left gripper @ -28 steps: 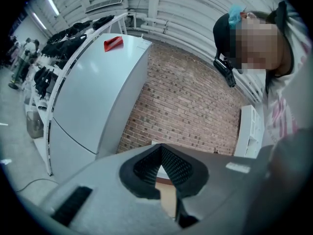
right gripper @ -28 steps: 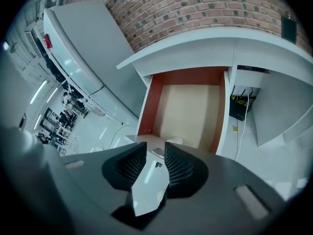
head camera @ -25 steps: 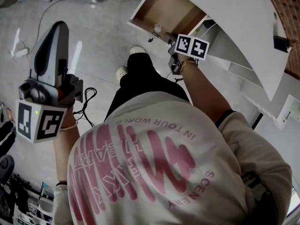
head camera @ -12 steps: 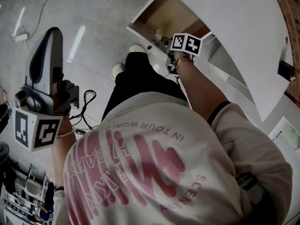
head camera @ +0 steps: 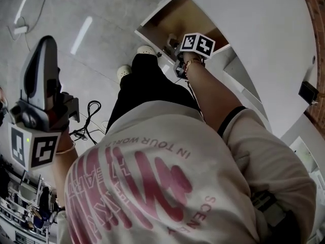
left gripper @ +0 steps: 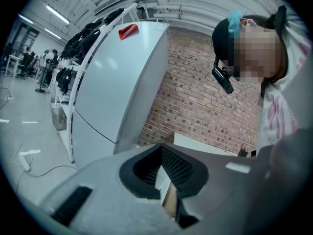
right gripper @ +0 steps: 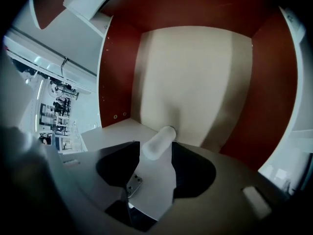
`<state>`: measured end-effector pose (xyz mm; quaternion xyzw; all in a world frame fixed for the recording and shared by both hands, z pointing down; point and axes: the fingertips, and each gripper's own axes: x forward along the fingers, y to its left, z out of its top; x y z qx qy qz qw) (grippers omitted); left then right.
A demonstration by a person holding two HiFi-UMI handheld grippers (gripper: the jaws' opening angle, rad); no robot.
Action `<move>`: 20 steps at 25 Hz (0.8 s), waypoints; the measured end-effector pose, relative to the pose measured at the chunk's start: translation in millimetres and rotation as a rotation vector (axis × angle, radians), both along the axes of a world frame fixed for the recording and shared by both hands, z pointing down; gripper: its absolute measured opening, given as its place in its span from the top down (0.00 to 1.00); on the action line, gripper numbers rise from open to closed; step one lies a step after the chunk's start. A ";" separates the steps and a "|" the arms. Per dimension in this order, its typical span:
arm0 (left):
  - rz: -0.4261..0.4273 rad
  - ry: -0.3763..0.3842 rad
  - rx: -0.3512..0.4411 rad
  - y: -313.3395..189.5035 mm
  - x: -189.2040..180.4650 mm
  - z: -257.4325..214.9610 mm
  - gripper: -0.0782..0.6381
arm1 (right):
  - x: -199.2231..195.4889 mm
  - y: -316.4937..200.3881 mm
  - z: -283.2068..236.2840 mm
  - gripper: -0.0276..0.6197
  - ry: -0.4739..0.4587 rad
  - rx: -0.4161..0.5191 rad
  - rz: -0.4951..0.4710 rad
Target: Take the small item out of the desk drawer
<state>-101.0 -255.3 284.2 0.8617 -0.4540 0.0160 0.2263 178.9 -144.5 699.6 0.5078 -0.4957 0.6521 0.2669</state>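
Right gripper view: the right claw point(right gripper: 155, 155) points down into the open drawer point(right gripper: 195, 82). Its jaws stand apart and have just been opening. A small white cylinder point(right gripper: 159, 141) lies on its side between the jaw tips, close to both pads but not visibly pinched. It sits at the near edge of the drawer, where a white ledge point(right gripper: 110, 133) meets the pale beige drawer floor. A small metal bracket point(right gripper: 133, 182) shows on the white surface under the jaws. Red-brown walls close the drawer on the left, the right and at the back. The beige floor beyond the cylinder is bare.

Head view: the drawer juts out from under the white counter point(head camera: 254, 29), with the right arm reaching into it at its front corner. The person's shoes point(head camera: 145, 50) stand on the grey floor point(head camera: 101, 19) just beside that corner. A dark cable point(head camera: 90, 117) loops on the floor near the person's legs. The left claw point(head camera: 43, 55) is held out over the floor at the left, well apart from the drawer.

Left gripper view: the left claw's pads meet at their tips with nothing between them. Ahead of it are a tall white cabinet point(left gripper: 115, 82) and a brick wall point(left gripper: 205, 97).
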 end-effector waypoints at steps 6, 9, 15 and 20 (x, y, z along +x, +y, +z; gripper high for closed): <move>-0.011 -0.026 -0.021 -0.8 -5.3 5.6 0.89 | -10.5 3.4 18.9 0.56 -0.073 -0.074 0.037; -0.023 -0.024 -0.038 -6.5 -3.1 19.2 0.89 | -2.9 5.4 35.0 0.56 -0.088 -0.116 0.035; -0.040 -0.037 -0.051 -2.5 8.9 31.3 0.89 | 12.5 8.2 51.1 0.56 -0.091 -0.134 0.049; -0.047 -0.044 -0.053 0.9 12.0 32.3 0.89 | 8.6 7.4 54.8 0.56 -0.108 -0.141 0.043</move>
